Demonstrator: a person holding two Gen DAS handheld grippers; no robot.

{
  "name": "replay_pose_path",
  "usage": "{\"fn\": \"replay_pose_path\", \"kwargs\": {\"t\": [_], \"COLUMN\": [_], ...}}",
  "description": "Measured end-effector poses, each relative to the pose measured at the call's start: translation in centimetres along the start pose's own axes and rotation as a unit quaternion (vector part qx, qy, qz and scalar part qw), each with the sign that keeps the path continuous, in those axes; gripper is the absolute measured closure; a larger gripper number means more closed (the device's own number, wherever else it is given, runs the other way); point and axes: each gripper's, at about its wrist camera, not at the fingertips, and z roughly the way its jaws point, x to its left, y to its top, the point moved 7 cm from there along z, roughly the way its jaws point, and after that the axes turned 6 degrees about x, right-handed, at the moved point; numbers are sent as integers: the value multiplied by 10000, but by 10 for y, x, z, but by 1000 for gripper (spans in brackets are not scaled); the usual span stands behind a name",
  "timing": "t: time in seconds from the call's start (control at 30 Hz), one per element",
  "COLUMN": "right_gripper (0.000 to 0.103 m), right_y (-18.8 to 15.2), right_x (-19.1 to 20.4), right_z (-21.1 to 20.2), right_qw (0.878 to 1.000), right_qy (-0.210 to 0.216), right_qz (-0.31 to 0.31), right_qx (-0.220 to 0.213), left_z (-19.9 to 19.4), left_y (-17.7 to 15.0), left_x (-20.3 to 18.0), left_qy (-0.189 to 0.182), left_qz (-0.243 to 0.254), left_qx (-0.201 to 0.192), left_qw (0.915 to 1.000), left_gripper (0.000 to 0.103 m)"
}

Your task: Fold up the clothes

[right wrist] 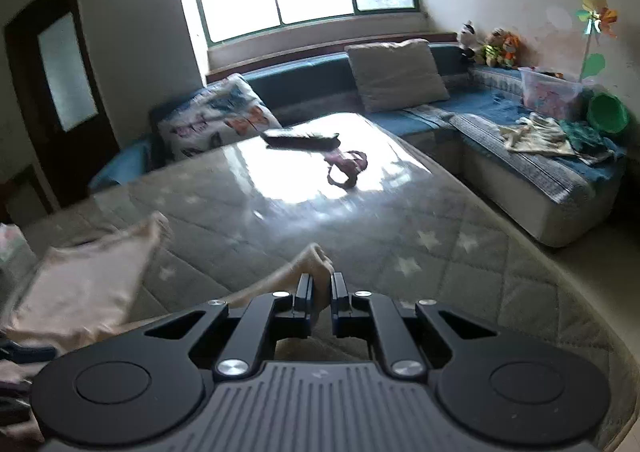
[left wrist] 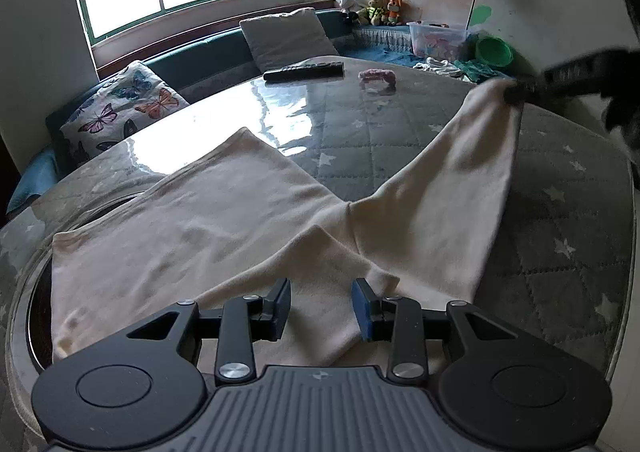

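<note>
We see a cream garment (left wrist: 224, 220) spread across a glass-topped round table (left wrist: 360, 124), its far corner pulled up and away to the right. Our left gripper (left wrist: 320, 304) hovers just above the near edge of the cloth, its blue-padded fingers (left wrist: 362, 312) parted and grasping nothing. Our right gripper (right wrist: 320, 294) is clenched on a bunched corner of the garment (right wrist: 316, 258); from the left wrist it appears only as a dark blur (left wrist: 568, 78), cut off at the frame's edge. Motion smears the right wrist view, so the cloth's left side is hard to read. A remote control (left wrist: 304, 71) and a small pink item (left wrist: 378, 78), too blurred to identify, lie beyond the cloth.
</note>
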Motion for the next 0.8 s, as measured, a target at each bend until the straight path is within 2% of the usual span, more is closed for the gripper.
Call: {"fn": "replay_pose_path", "kwargs": {"t": [0.1, 0.2, 0.37, 0.63, 0.8], "right_gripper": [95, 95, 95, 95, 95], "right_y": [18, 35, 47, 22, -12], "right_x": [23, 57, 133, 259, 311], "right_z": [-18, -37, -54, -43, -29], "right_qw": [9993, 9964, 9850, 9557, 9378], "right_qy": [255, 551, 1076, 1788, 2060], "right_qz": [-192, -525, -1238, -2318, -2795], "right_qx": [-176, -373, -534, -297, 67], "left_z": [-7, -20, -53, -101, -115], "left_y": [0, -4, -23, -83, -116], "left_x": [4, 15, 54, 125, 147], "left_qy": [7, 71, 477, 1150, 1333], "left_qz": [-52, -119, -383, -1145, -1534], "left_qx": [-98, -220, -420, -457, -375], "left_qw": [9999, 9997, 9972, 9857, 9784], "left_gripper": [60, 59, 56, 54, 54]}}
